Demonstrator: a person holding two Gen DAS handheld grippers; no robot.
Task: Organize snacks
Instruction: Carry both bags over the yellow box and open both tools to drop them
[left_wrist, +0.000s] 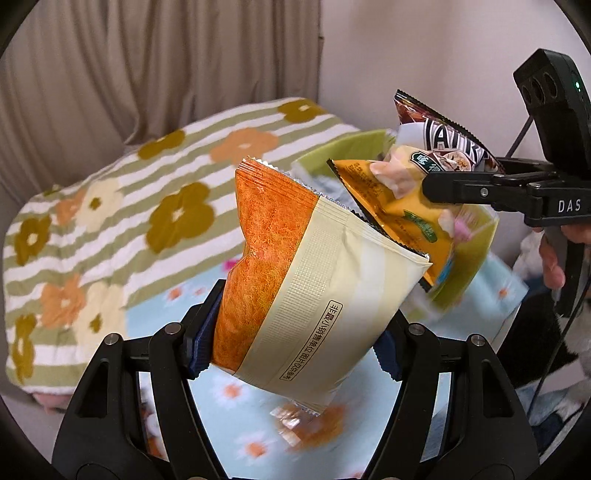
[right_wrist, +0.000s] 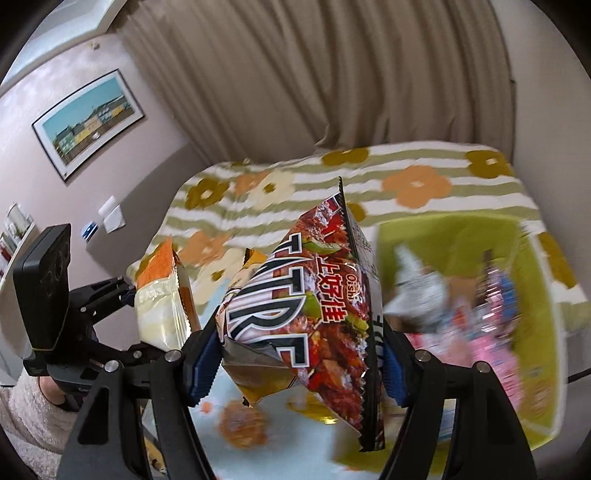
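The left gripper (left_wrist: 295, 339) holds a snack packet (left_wrist: 295, 280) between its pads, above a flowered cloth (left_wrist: 240, 424). To its right the right gripper (right_wrist: 299, 363) holds two bags together: a large chip bag (right_wrist: 317, 317) with a second bag (left_wrist: 402, 210) against it on the side facing the left gripper. Beyond and to the right of both grippers stands a bin (right_wrist: 461, 229) with blurred packets (right_wrist: 480, 317) in it. Behind everything a striped blanket (left_wrist: 110, 206) lies spread, and curtains (right_wrist: 314, 74) hang behind that. A framed picture (right_wrist: 88, 122) hangs on the wall left of the curtains
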